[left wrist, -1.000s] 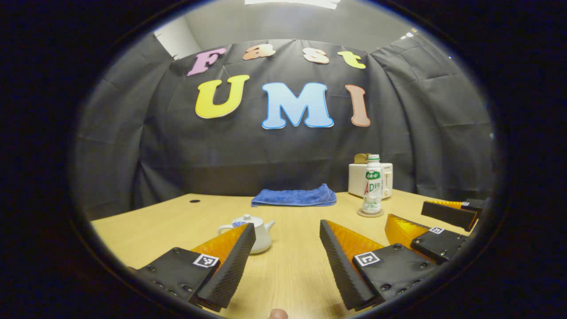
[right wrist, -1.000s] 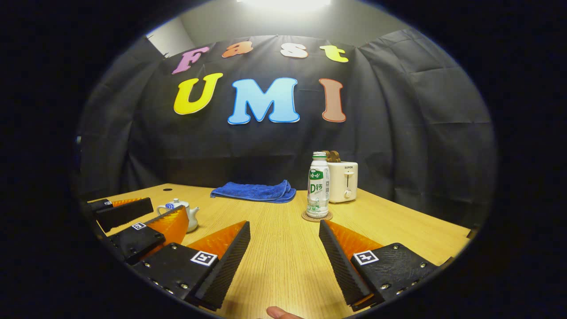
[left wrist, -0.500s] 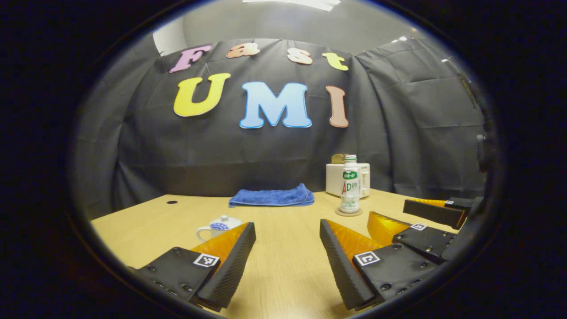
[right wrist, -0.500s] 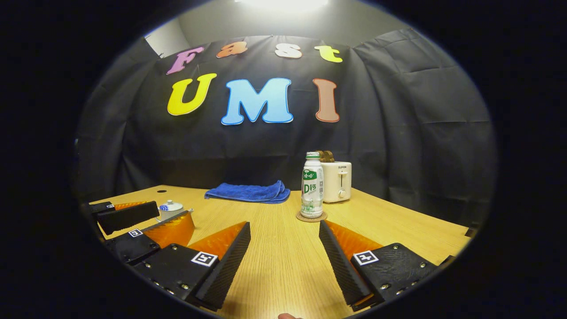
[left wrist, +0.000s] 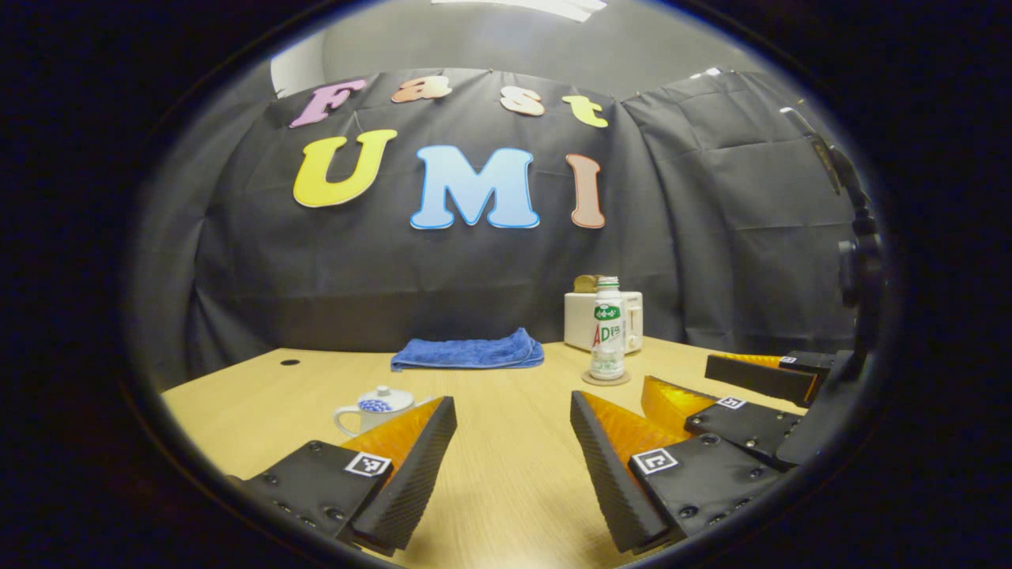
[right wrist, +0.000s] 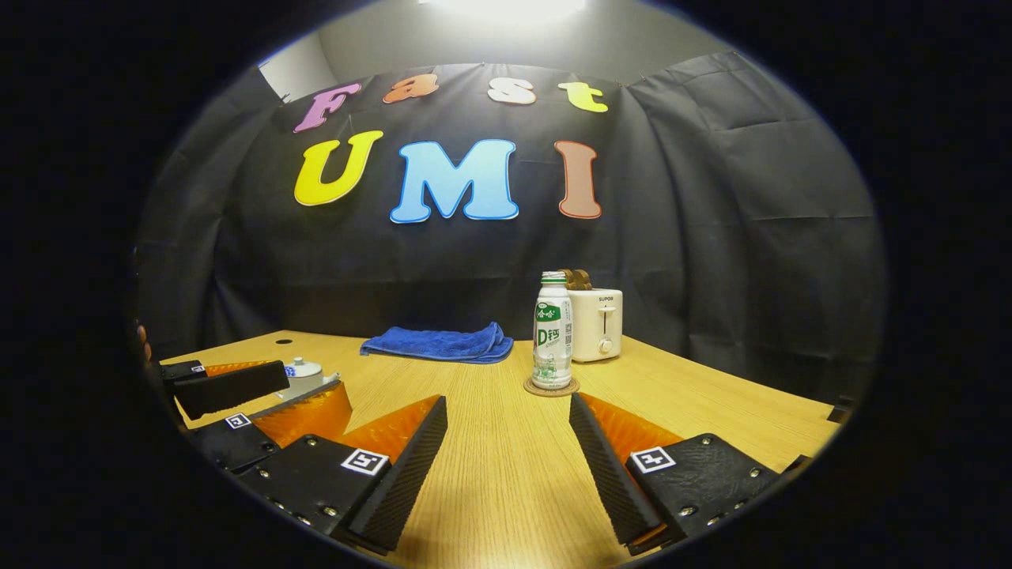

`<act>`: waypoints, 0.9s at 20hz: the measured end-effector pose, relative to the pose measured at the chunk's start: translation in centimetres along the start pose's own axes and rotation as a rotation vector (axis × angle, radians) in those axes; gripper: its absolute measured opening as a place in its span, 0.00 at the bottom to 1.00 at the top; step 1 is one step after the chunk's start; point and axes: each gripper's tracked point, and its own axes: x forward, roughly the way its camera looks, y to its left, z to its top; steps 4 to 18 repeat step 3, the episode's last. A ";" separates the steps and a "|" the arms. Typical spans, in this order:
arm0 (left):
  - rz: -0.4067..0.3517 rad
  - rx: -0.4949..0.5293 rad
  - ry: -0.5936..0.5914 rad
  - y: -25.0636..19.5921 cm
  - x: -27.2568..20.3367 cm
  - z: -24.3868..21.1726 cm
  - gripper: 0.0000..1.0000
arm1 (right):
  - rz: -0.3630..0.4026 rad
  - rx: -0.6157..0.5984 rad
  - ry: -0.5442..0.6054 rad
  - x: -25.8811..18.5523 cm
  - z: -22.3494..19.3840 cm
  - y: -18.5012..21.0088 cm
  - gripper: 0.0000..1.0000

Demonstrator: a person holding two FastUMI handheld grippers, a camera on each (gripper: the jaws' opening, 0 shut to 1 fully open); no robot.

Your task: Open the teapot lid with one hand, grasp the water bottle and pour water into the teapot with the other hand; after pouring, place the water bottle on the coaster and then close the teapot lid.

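Both grippers are hanging spread wide over the table [right wrist: 711, 395], the left gripper [left wrist: 512, 450] and right gripper [right wrist: 507, 446] holding nothing. The lidded teapot [left wrist: 373, 407] is sitting behind the left gripper's finger; the bottle [right wrist: 552, 332] is standing on its coaster [right wrist: 551, 387], with a toaster [right wrist: 598, 324] and towel [right wrist: 435, 344] behind.

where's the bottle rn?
The bottle stands upright on the coaster, right of center in the right gripper view, just before the toaster.

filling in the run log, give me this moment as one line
phase: pre-grasp | left gripper: open, empty | right gripper: open, empty | teapot: lid on | water bottle: upright on coaster
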 end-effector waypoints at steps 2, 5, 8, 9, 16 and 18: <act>0.000 0.000 0.000 0.0 0.1 0.0 1.00 | 0.000 0.000 0.000 0.0 0.0 0.0 0.96; 0.000 0.000 0.000 0.1 0.0 0.0 1.00 | 0.000 0.000 0.000 0.0 0.0 0.0 0.96; 0.000 0.000 0.000 0.1 0.0 0.0 1.00 | 0.000 0.000 0.000 0.0 0.0 0.0 0.96; 0.000 0.000 0.000 0.1 0.0 0.0 1.00 | 0.000 0.000 0.000 0.0 0.0 0.0 0.96; 0.000 0.000 0.000 0.1 0.0 0.0 1.00 | 0.000 0.000 0.000 0.0 0.0 0.0 0.96; 0.000 0.000 0.000 0.1 0.0 0.0 1.00 | 0.000 0.000 0.000 0.0 0.0 0.0 0.96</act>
